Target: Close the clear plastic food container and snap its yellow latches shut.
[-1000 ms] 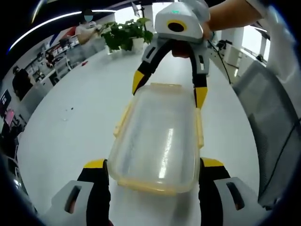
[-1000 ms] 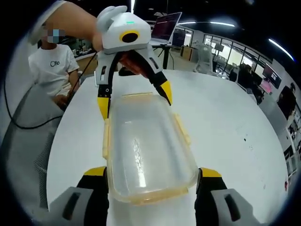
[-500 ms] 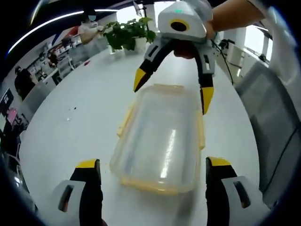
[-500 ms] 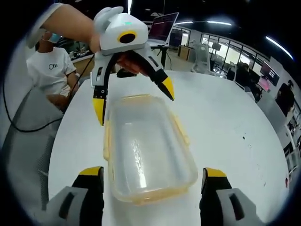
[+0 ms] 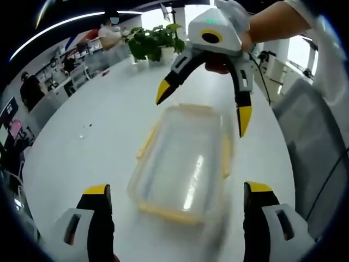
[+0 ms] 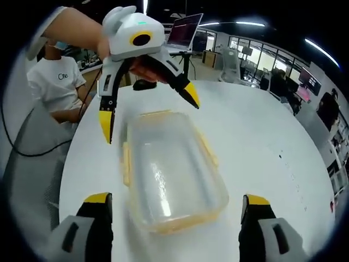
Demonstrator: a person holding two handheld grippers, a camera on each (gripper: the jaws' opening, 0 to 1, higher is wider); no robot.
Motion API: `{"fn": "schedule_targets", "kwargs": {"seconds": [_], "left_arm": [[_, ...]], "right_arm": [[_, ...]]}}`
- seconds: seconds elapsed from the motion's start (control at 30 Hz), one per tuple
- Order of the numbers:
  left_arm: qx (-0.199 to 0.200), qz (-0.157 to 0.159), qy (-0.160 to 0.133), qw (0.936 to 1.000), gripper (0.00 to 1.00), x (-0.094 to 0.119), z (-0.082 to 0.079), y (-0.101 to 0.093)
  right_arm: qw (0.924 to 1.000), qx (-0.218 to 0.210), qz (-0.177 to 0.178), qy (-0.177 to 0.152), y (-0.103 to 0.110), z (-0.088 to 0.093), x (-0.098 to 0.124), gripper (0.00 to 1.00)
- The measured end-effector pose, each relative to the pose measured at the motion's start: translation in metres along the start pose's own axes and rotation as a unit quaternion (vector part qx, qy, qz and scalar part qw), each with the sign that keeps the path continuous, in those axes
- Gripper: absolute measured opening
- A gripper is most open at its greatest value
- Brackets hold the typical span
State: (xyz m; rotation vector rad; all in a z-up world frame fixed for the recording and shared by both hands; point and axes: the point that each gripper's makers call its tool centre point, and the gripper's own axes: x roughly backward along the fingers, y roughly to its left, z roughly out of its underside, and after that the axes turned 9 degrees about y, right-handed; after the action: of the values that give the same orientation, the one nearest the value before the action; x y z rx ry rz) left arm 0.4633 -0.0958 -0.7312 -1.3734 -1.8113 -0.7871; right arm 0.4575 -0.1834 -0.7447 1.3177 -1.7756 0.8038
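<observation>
Between the wide-spread jaws of the left claw point(image 5: 173, 191), holding nothing, sits the food container point(image 5: 185, 158) on the white bench point(image 5: 92, 147), lid on, its long axis running straight away toward the right claw point(image 5: 202, 106). That one hangs just above the far end, jaws also apart and empty. Yellow latches point(image 6: 126, 164) line the 2 long sides, one short end facing each claw. Farther off, a potted plant point(image 5: 150, 41).
</observation>
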Motion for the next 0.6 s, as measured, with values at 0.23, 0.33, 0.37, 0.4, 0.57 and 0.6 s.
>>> {"fn": "schedule_targets", "kwargs": {"seconds": [0.23,0.33,0.37,0.4,0.57,0.6], "left_arm": [[0.009,-0.007,-0.006,0.9999,0.99,0.008,-0.004,-0.01],[0.008,-0.01,-0.008,0.9999,0.99,0.014,-0.006,-0.015],[0.009,-0.01,-0.009,0.9999,0.99,0.016,-0.007,-0.016],[0.01,-0.011,-0.011,0.9998,0.99,0.018,-0.008,-0.019],[0.018,-0.019,-0.01,0.9996,0.99,0.023,-0.006,-0.028],[0.016,-0.023,-0.006,0.9996,0.99,0.023,-0.004,-0.03]], "right_arm": [[0.9998,-0.007,0.017,-0.009,0.003,-0.002,0.011,0.99],[0.9997,-0.008,0.02,-0.007,0.009,-0.001,0.015,0.99],[0.9997,-0.008,0.02,-0.007,0.011,-0.001,0.017,0.99],[0.9997,-0.006,0.022,-0.007,0.015,-0.001,0.019,0.99],[0.9994,-0.004,0.031,-0.012,0.025,0.001,0.027,0.99],[0.9994,-0.006,0.031,-0.012,0.026,0.001,0.028,0.99]]}}
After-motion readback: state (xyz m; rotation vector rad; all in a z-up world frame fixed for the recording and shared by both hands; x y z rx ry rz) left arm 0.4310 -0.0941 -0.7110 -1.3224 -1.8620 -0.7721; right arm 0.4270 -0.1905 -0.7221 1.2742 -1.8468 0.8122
